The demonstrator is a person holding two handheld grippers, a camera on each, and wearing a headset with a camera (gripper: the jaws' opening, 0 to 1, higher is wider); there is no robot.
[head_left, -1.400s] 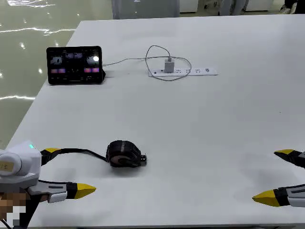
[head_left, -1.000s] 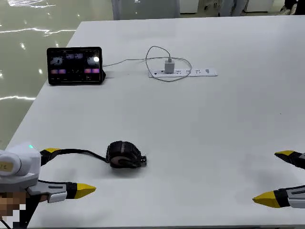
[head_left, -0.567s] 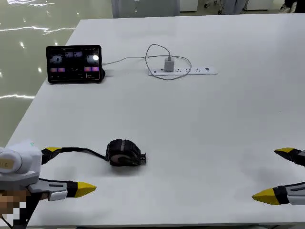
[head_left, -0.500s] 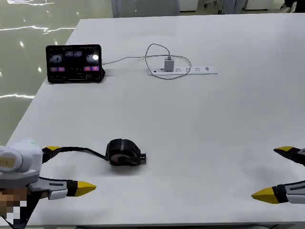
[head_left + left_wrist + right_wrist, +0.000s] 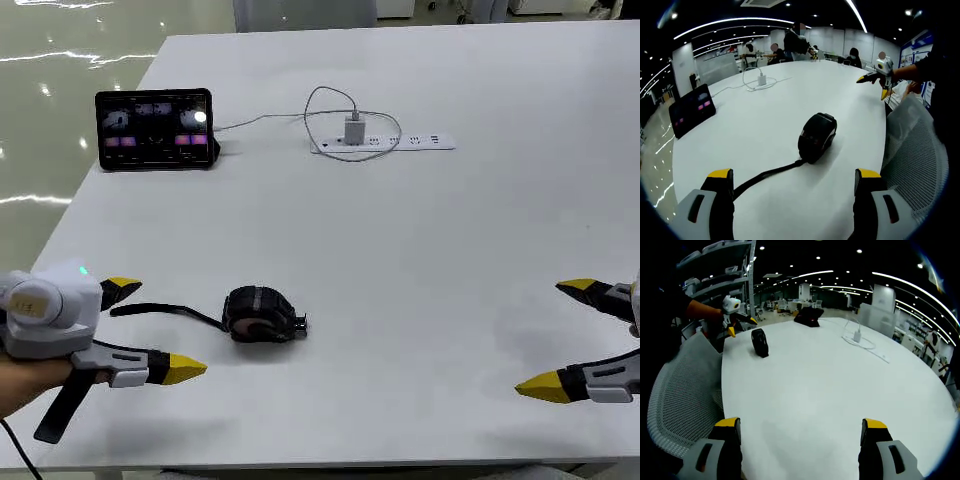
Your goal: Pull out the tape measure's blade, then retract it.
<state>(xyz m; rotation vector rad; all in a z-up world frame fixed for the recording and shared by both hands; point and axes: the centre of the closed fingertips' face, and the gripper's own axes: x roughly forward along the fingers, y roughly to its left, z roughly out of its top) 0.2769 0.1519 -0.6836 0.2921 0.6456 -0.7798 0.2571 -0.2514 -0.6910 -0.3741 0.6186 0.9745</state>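
Tape measure (image 5: 260,315) black, rounded, strap (image 5: 165,311) trailing leftward

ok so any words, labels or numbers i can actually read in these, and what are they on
Nothing can be read; no text to quote.
Tablet screen: pink and white patches, too small and blurred to read.
Tape measure: dark case, no legible brand or numbers; blade markings not in sight.
Power strip: nothing legible at this size.
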